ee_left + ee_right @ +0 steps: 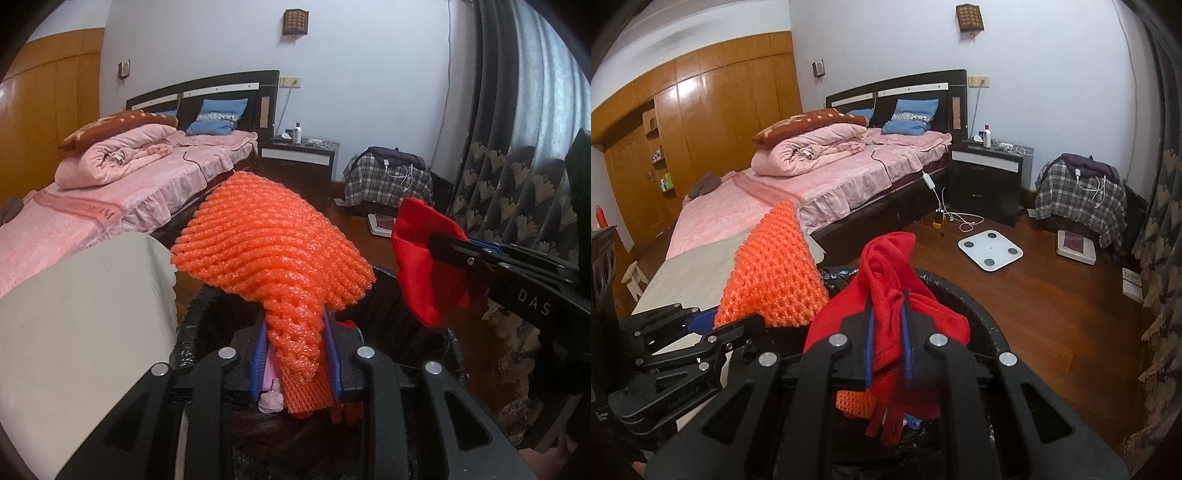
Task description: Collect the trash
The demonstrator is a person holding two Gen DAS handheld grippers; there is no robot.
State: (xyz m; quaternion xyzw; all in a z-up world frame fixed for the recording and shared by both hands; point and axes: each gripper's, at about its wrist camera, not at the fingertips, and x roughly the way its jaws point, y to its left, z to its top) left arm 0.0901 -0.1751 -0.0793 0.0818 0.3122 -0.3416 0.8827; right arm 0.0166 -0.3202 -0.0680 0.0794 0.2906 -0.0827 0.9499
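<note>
Orange foam mesh sleeve (273,251): pinched in left gripper (295,354), above black-lined trash bin (406,317).
Red fleece cloth (894,295): clamped by right gripper (888,347), jaws nearly closed.
Risk: the wide mesh may catch the bin's rim and spill onto the wooden floor (1052,314).

Two grippers are in view, the left gripper (295,354) and the right gripper (888,339). There is one orange foam net (273,251), one red cloth (890,280), one black-lined bin (982,317) and one bed (820,184). Two blue pillows (910,116) lie there, and two scales (990,251) sit on the floor
</note>
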